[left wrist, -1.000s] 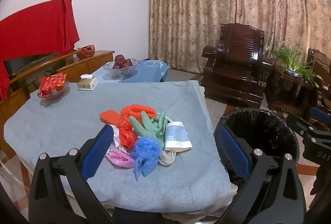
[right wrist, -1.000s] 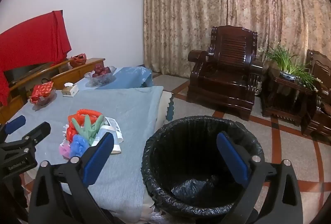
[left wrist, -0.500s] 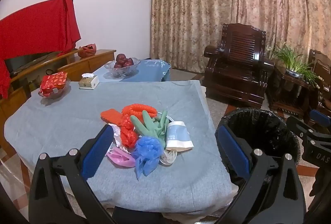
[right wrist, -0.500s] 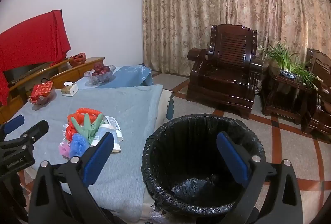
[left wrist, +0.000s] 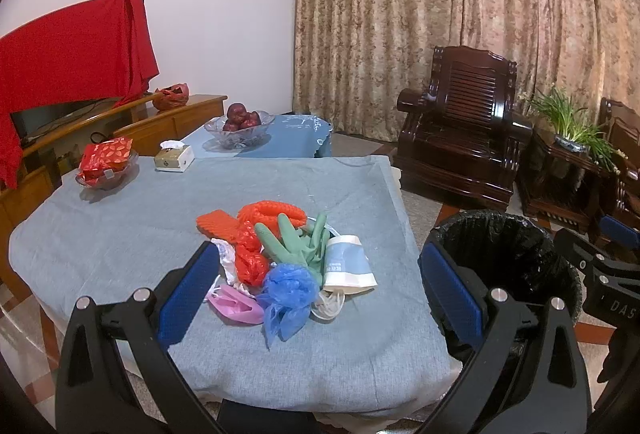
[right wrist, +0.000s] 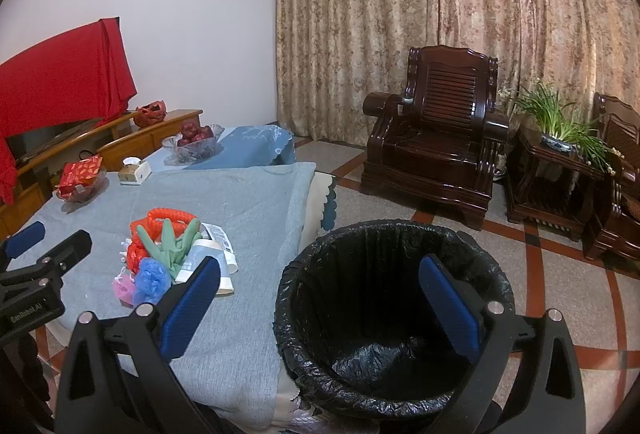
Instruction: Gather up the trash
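A heap of trash lies on the grey-blue tablecloth [left wrist: 120, 234]: a green rubber glove [left wrist: 298, 240], orange foam netting [left wrist: 276, 211], a crumpled blue bag [left wrist: 290, 284], a pink bag [left wrist: 236, 306] and a white-and-blue paper packet [left wrist: 346, 262]. The heap also shows in the right wrist view [right wrist: 168, 250]. My left gripper [left wrist: 316, 290] is open and empty, held just before the heap. My right gripper [right wrist: 320, 298] is open and empty above the black-lined trash bin [right wrist: 394, 308], which stands on the floor right of the table [left wrist: 504, 254].
At the table's far side stand a glass bowl of apples [left wrist: 239, 123], a tissue box [left wrist: 174, 157] and a dish with a red packet [left wrist: 106, 161]. A wooden sideboard [left wrist: 168, 117] runs along the left. A dark armchair [left wrist: 460, 129] and a potted plant [left wrist: 572, 125] stand behind the bin.
Both views have shifted very slightly; the heap sits a touch higher and farther in the left wrist view. Nothing was taken hold of.
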The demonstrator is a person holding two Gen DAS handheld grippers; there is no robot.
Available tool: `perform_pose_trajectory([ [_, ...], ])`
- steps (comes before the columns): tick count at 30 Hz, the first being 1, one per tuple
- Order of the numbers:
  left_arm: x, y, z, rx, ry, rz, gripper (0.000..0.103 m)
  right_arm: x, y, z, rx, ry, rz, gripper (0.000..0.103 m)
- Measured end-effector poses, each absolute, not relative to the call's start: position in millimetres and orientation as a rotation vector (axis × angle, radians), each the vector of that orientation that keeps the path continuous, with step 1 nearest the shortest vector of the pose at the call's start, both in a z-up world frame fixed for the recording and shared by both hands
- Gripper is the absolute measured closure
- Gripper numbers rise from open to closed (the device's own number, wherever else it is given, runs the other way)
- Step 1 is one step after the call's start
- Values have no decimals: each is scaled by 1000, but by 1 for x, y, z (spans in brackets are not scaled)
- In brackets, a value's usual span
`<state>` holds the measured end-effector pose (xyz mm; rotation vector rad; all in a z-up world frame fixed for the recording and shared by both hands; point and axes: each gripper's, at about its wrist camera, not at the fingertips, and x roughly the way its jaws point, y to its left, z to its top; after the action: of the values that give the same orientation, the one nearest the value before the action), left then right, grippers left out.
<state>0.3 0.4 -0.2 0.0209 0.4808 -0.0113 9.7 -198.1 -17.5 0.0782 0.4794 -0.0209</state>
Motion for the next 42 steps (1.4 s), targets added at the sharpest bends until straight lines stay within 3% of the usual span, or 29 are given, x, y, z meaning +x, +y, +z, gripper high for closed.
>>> perform_pose_trajectory([
  [42,1,1,0,17,483,-11,5,12,-197,-21,78,482,-21,6],
])
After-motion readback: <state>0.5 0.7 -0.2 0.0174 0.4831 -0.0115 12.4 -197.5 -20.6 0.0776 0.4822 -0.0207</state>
